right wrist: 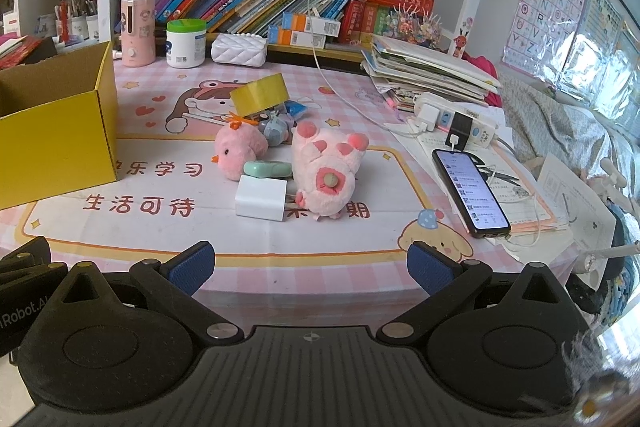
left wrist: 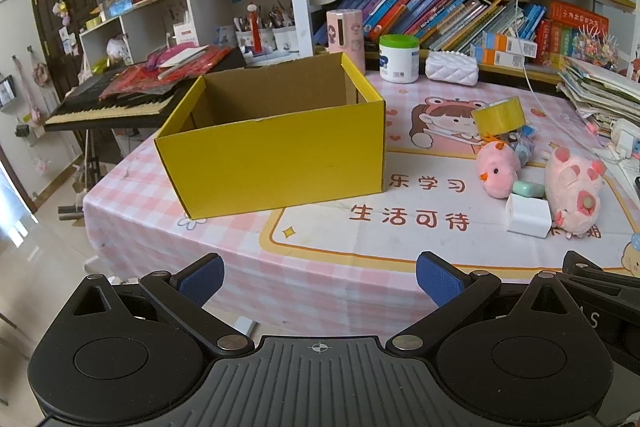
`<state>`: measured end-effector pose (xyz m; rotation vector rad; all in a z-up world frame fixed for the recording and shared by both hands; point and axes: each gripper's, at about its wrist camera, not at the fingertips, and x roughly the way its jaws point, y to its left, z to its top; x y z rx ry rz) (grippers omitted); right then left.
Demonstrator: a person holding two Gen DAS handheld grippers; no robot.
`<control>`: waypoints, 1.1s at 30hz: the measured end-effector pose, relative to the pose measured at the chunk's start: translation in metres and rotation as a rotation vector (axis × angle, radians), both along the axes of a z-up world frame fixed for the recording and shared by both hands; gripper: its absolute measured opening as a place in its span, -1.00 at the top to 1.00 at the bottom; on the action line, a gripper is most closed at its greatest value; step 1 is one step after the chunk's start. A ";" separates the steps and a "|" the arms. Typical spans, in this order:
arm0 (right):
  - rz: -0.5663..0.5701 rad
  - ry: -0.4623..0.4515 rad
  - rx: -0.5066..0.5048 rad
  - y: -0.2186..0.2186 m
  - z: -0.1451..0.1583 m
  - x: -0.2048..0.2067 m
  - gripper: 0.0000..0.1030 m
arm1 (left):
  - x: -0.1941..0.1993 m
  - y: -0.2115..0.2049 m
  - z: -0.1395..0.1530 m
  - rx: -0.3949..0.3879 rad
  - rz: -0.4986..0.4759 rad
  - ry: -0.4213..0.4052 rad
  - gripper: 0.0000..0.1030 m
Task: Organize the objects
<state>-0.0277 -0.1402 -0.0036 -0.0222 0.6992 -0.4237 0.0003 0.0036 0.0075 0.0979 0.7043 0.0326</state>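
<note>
Nothing packed yet: yellow box (left wrist: pixel 276 147) empty on counter (left wrist: pixel 344 247). Pink chick (right wrist: pixel 238 151), pig plush (right wrist: pixel 326 175), white charger (right wrist: pixel 262 203), tape roll (right wrist: pixel 260 95) clustered beside it. Left claw (left wrist: pixel 318 281) and right claw (right wrist: pixel 310 267) wide open, holding nothing.

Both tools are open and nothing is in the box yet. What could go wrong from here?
1. The white charger block touches the pig plush and mint case; grabbing one may drag the others.
2. The tape roll leans on small toys and could roll.
3. The phone sits nearby, cabled.
</note>
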 end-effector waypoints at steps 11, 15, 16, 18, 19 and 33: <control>-0.009 0.027 0.012 -0.002 -0.001 0.005 -1.00 | 0.006 -0.004 -0.005 -0.001 -0.010 0.015 -1.00; -0.009 0.034 0.018 -0.007 0.000 0.011 -1.00 | 0.011 -0.009 -0.006 -0.005 -0.009 0.016 -1.00; -0.008 0.034 0.018 -0.010 0.000 0.013 -1.00 | 0.013 -0.011 -0.006 -0.006 -0.009 0.017 -1.00; -0.007 0.032 0.024 -0.015 0.000 0.018 -1.00 | 0.017 -0.016 -0.005 -0.005 -0.010 0.015 -1.00; -0.007 0.032 0.026 -0.017 0.000 0.020 -1.00 | 0.019 -0.018 -0.005 -0.004 -0.010 0.014 -1.00; 0.052 0.042 0.069 -0.063 -0.004 0.066 -1.00 | 0.058 -0.054 -0.013 -0.004 0.004 0.048 -1.00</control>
